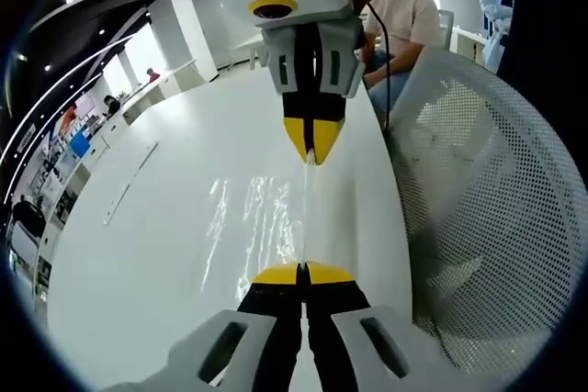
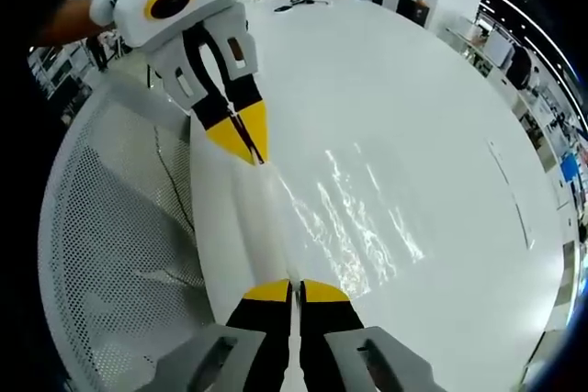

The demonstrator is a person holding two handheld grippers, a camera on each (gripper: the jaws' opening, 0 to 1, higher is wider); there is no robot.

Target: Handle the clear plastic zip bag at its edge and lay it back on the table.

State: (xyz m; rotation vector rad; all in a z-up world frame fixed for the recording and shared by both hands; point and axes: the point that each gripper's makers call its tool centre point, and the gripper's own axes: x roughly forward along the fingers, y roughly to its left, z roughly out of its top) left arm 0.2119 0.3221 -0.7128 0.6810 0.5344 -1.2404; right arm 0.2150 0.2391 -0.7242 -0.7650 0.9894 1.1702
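While the left gripper [image 1: 302,270] pinches one end of the clear zip bag [image 1: 307,213], its jaws together on the edge, the right gripper [image 2: 294,284] clamps the opposite end. Between them the bag stretches taut above the white table [image 2: 413,117], beside a perforated white chair [image 1: 487,199].

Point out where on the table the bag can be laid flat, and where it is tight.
Free: the broad white table beside the stretched zip bag, out to its far curved edge. Tight: the side by the mesh chair, where the left gripper and right gripper pinch the bag's ends.
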